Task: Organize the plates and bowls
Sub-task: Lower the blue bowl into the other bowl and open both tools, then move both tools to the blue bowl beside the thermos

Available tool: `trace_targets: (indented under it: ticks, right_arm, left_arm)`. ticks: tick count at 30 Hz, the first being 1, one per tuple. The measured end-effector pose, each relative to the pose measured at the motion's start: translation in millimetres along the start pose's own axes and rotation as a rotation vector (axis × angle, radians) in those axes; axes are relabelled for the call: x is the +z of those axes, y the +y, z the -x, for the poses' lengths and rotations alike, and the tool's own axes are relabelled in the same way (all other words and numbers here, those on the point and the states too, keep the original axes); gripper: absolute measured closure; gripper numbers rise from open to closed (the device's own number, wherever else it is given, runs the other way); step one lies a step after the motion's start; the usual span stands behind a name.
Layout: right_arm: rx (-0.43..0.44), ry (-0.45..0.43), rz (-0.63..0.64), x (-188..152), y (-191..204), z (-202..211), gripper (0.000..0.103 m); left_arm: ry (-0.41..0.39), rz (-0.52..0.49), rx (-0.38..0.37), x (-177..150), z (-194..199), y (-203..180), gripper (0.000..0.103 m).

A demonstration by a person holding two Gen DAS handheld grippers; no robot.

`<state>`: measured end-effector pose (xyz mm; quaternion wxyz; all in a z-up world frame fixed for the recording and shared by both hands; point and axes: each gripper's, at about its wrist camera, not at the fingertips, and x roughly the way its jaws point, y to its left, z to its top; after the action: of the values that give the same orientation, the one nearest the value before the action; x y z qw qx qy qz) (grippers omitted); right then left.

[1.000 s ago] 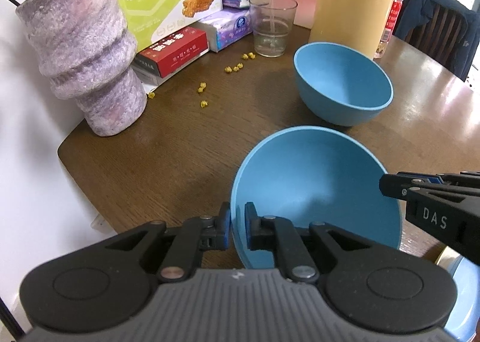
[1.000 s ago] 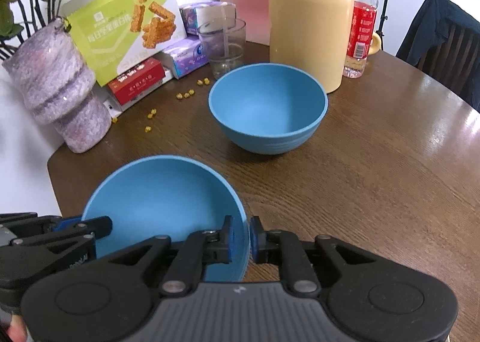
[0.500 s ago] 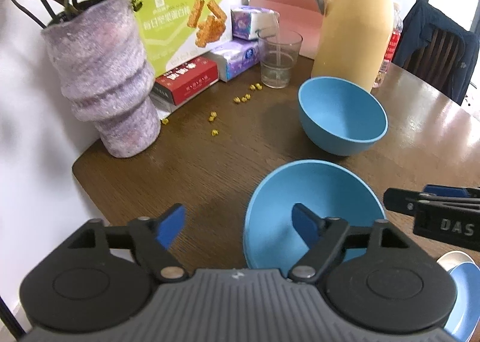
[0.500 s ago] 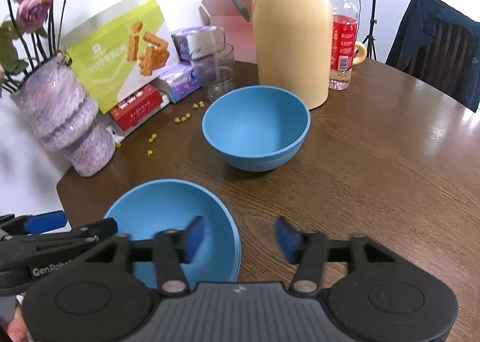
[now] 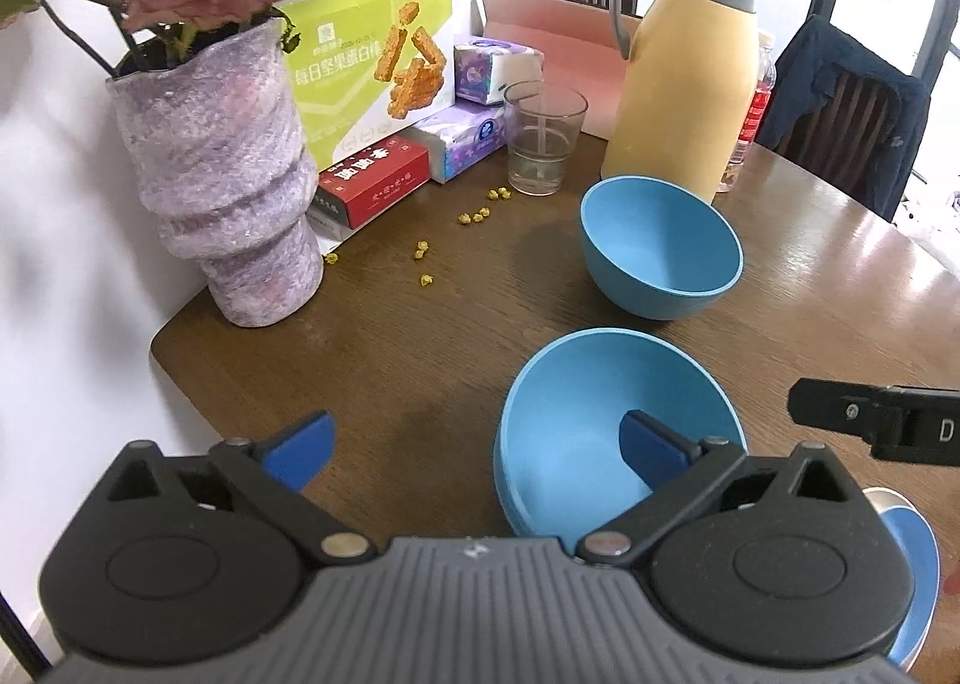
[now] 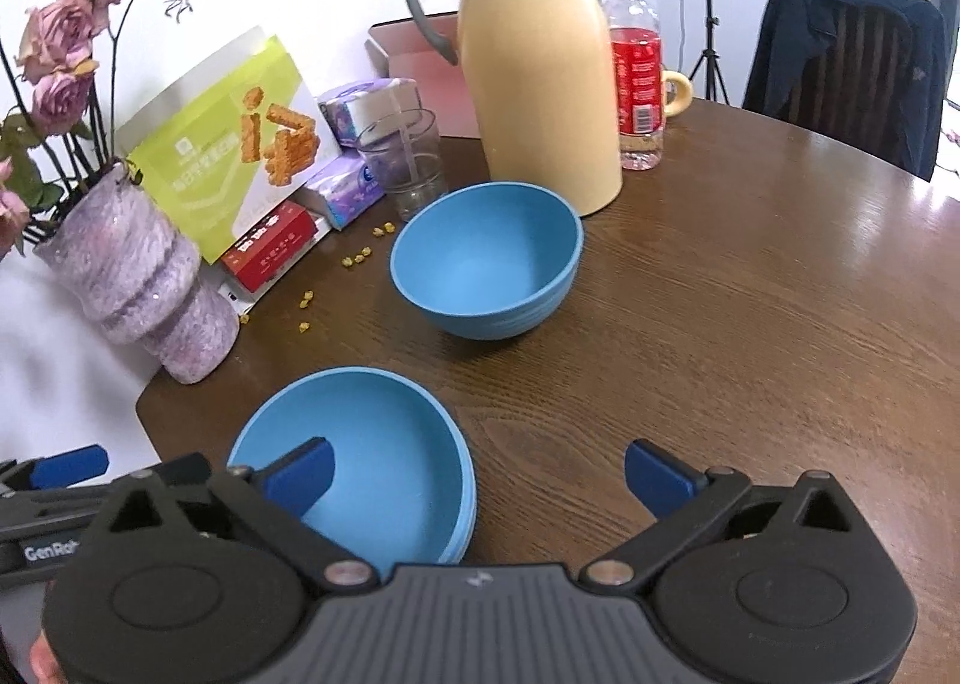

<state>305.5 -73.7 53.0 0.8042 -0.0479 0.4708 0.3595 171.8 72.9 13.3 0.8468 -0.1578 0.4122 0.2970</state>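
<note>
Spreading wide, the left tool (image 5: 474, 444) has its jaws opening; its right blue pad sits over the inside of the near blue bowl (image 5: 588, 432), its left pad over bare table (image 5: 420, 360). Nothing gripped, pads clear of the rim. The right tool (image 6: 477, 471) likewise has jaws opening, released; left pad above the same near bowl (image 6: 384, 444), right pad over the wood. Bowl rim lies between its pads but is not pressed.

Near bowl stands upright on the table close to its front-left edge. A doubled rim edge shows on its right side in the right wrist view; whether it is nested in another bowl, cannot tell.

Second blue bowl (image 5: 660, 258) stands apart, further back, upright, empty, just in front of the yellow thermos jug (image 6: 540, 90).

Blue plate (image 5: 918, 576) with a pale rim shows at the far right edge of the left wrist view, mostly hidden behind the tool body.

Back-left of table: purple vase (image 5: 222, 192) with dried roses, green snack box (image 5: 372, 66), red carton (image 5: 378, 186), tissue packs (image 5: 468, 138), clear glass (image 5: 543, 138). Small yellow crumbs (image 5: 423, 264) scattered between vase and glass. Red-labelled bottle (image 6: 639, 78) beside the jug.
</note>
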Motion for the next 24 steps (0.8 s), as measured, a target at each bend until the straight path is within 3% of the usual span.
trace_targets:
  ticks: [15, 24]
  right_arm:
    - [-0.059, -0.016, -0.083, -18, -7, 27, 0.0]
    - [-0.061, -0.023, -0.1, -15, -23, 32, 0.0]
  left_arm:
    - [-0.007, -0.02, -0.047, -5, 18, 16, 0.0]
    - [-0.013, -0.042, -0.057, 1, 16, -4, 0.0]
